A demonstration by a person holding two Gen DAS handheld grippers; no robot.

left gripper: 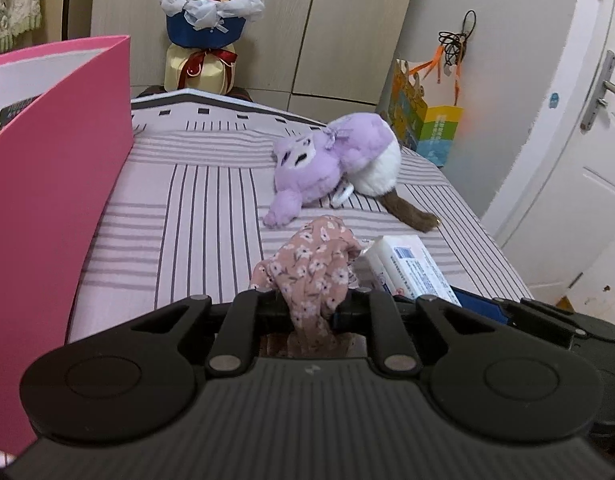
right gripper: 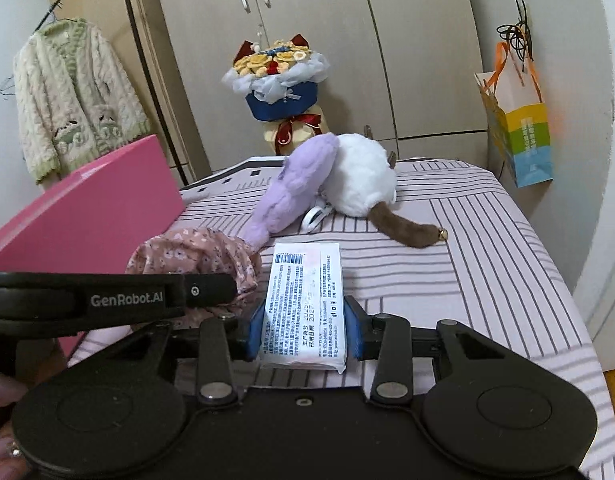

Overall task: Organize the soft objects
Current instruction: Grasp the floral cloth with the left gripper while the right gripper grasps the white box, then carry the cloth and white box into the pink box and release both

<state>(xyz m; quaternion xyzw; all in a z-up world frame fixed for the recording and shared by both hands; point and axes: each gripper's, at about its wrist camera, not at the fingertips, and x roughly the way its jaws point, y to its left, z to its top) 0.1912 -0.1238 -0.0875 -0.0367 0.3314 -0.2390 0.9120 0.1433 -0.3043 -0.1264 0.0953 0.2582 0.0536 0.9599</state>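
My left gripper is shut on a pink floral cloth, bunched up and held just above the striped bed. The cloth also shows in the right wrist view, beside the left gripper's body. My right gripper is shut on a white tissue pack, its blue pads against both sides. The pack also shows in the left wrist view. A purple and white plush toy with a brown tail lies further back on the bed, also in the right wrist view.
A pink box stands open at the left of the bed. A flower bouquet stands behind the bed against the wardrobe. A colourful paper bag hangs at the right wall. A door is at the right.
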